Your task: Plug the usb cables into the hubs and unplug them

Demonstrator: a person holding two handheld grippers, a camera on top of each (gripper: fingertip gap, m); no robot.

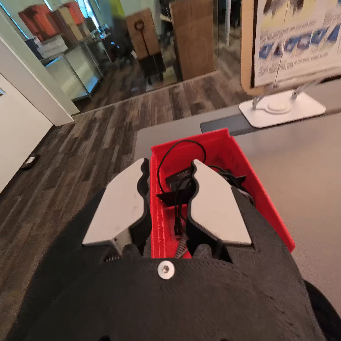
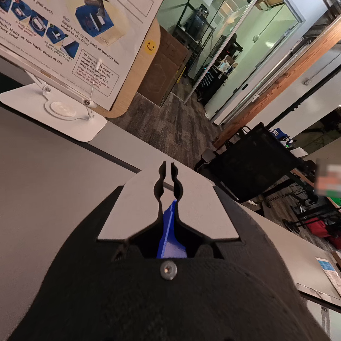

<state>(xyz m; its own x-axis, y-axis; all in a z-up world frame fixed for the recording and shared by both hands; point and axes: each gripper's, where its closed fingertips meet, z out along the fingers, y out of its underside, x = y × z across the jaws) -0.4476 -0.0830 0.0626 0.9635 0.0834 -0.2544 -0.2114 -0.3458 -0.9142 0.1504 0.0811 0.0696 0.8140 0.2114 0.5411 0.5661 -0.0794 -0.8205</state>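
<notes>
the left gripper (image 1: 170,162) hangs wide apart, empty, above the red bin (image 1: 258,184) holding the black hub (image 1: 180,177) and tangled cables (image 1: 177,208). the right gripper (image 2: 168,164) is nearly closed, empty, over a blue bin (image 2: 168,230). loops could snag and drag the hub up.

It was an office or lab workspace. Glass partition walls (image 2: 230,60) fronted rooms with metal shelving (image 1: 77,60), the floor (image 1: 73,166) was grey patterned carpet tile, and a grey tabletop (image 2: 46,175) carried an instruction sheet (image 2: 77,40) propped on a white stand (image 2: 60,110). A black cart (image 2: 258,162) stood nearby.
</notes>
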